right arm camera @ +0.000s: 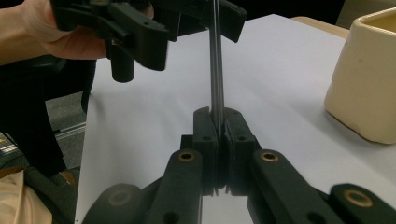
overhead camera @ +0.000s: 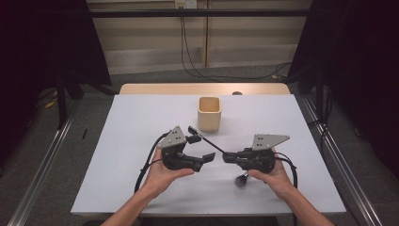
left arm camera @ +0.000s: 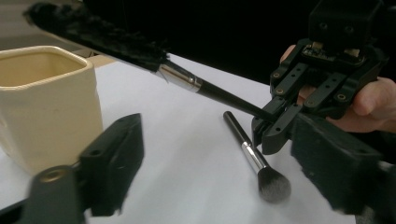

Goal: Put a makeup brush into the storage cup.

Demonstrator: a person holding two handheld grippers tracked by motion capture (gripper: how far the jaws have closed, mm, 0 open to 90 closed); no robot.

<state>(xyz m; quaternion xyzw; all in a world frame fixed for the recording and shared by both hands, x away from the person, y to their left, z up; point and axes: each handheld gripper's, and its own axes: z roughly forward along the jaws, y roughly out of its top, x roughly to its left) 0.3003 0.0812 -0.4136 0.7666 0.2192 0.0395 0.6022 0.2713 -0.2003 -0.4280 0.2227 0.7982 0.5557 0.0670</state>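
High view: the person's two forearms come up from the bottom edge, each hand cupped under a gripper, palms turned inward so the grippers point at each other over the middle of the white table [overhead camera: 117,155]. The left gripper [overhead camera: 211,157] sits at about 9 o'clock of the right gripper [overhead camera: 225,156], their tips nearly meeting. A long black brush [overhead camera: 201,135] slants from the right gripper's tip toward 10 o'clock, its dark head ending near the foot of the cream square cup [overhead camera: 209,113], which stands at 12 o'clock of both hands. A second, short makeup brush [overhead camera: 242,179] lies on the table at 6 o'clock of the right gripper, partly under the hand.

Left gripper view: its own jaws stand apart with bare table between them, no pad on anything. The cup [left arm camera: 44,105] is at 9 o'clock. The right gripper [left arm camera: 271,126], at 3 o'clock with fingers wrapped behind it, clamps the long brush's [left arm camera: 219,95] handle end, bristles up at 10 o'clock. The short brush [left arm camera: 257,161] lies flat below.

Right gripper view: its jaws are pressed together on the thin black handle [right arm camera: 215,70], which rises to 12 o'clock, passing between the left gripper's [right arm camera: 187,21] spread jaws without a visible touch.
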